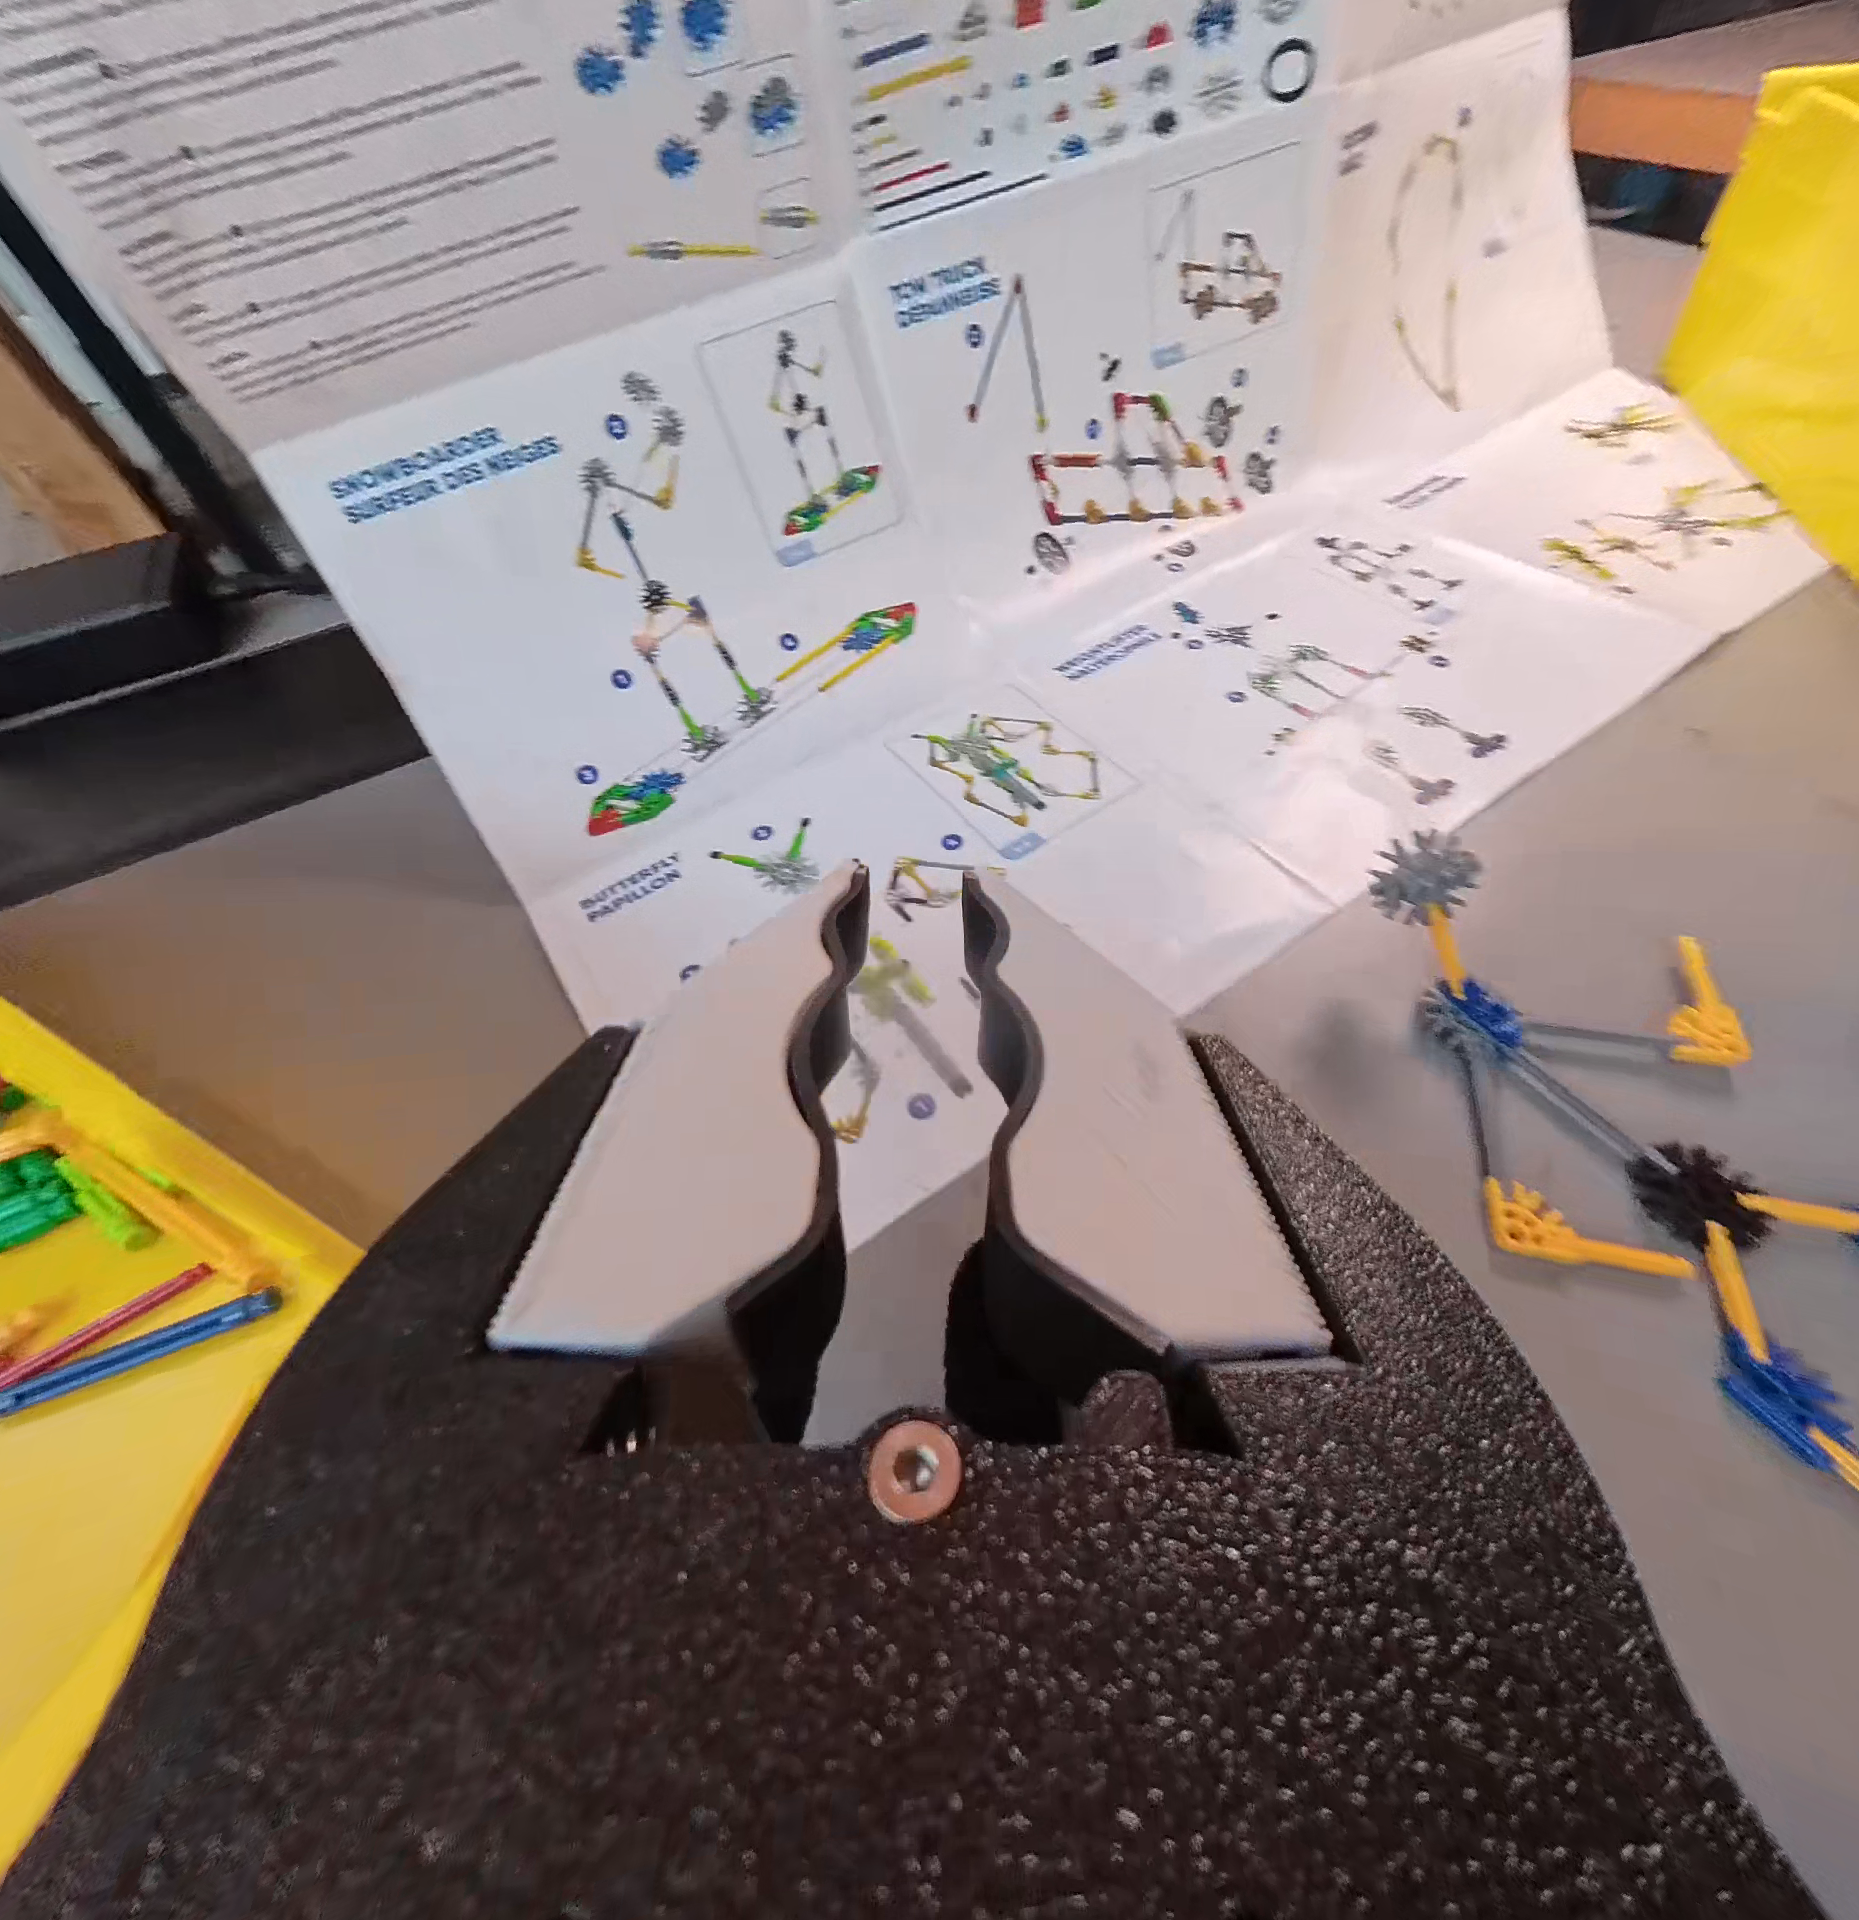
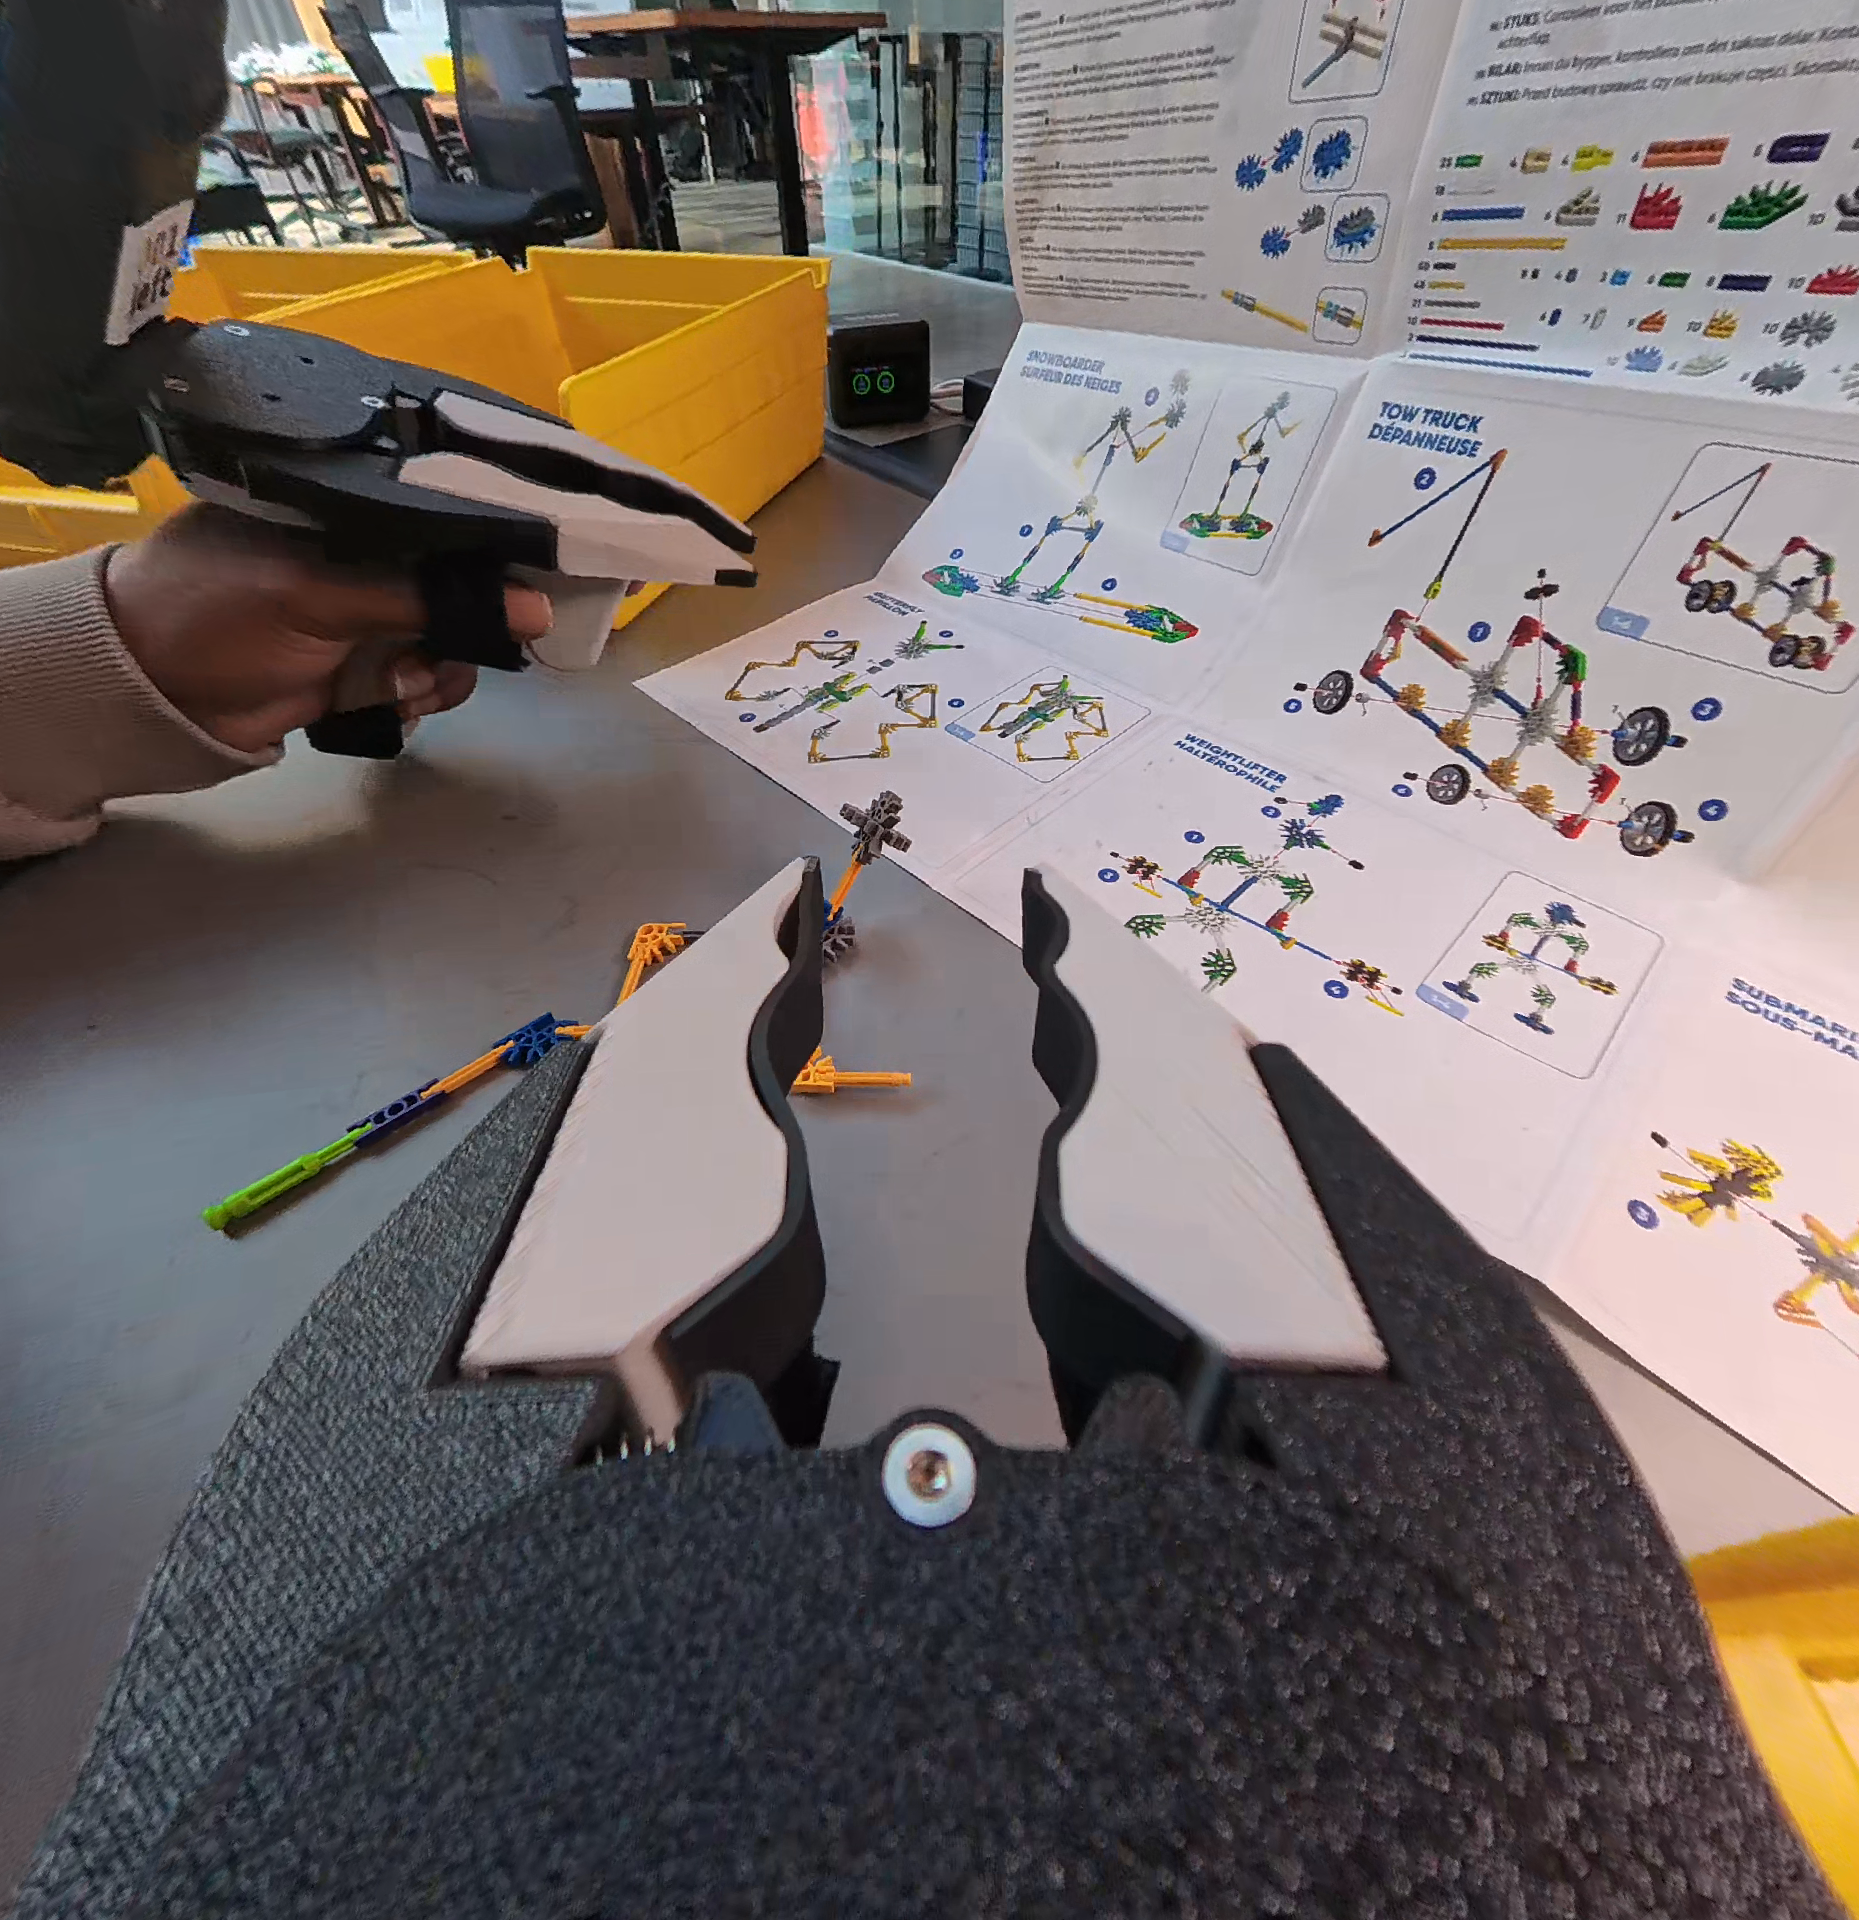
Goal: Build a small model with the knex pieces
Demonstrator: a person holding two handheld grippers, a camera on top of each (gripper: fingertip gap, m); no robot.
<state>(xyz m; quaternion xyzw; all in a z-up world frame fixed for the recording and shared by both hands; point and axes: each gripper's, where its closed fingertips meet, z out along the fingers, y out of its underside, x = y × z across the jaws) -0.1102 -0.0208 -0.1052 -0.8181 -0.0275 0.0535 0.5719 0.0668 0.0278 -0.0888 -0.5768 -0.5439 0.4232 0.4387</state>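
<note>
Going left to right in the right wrist view: the left gripper (image 2: 733,556) hung above the grey table (image 2: 281,935), held in a person's hand (image 2: 281,634), well short of the toy. Its fingers were parted a little with nothing between them. Yellow bins (image 2: 686,364) sat behind it on the far left.

Next over, the rod-and-connector figure (image 2: 535,1039) lay flat on the table, partly hidden behind the right gripper's (image 2: 920,878) left finger. Its long axis ran from the green rod tip at near left up to the grey hub at far right, beside the instruction sheet (image 2: 1372,675).

Looked light, stiff plastic, and probably pops apart at the joints, so I'd pinch a rod close to a hub.

The right gripper was spread wide, empty, tips just over the figure's middle.
</note>
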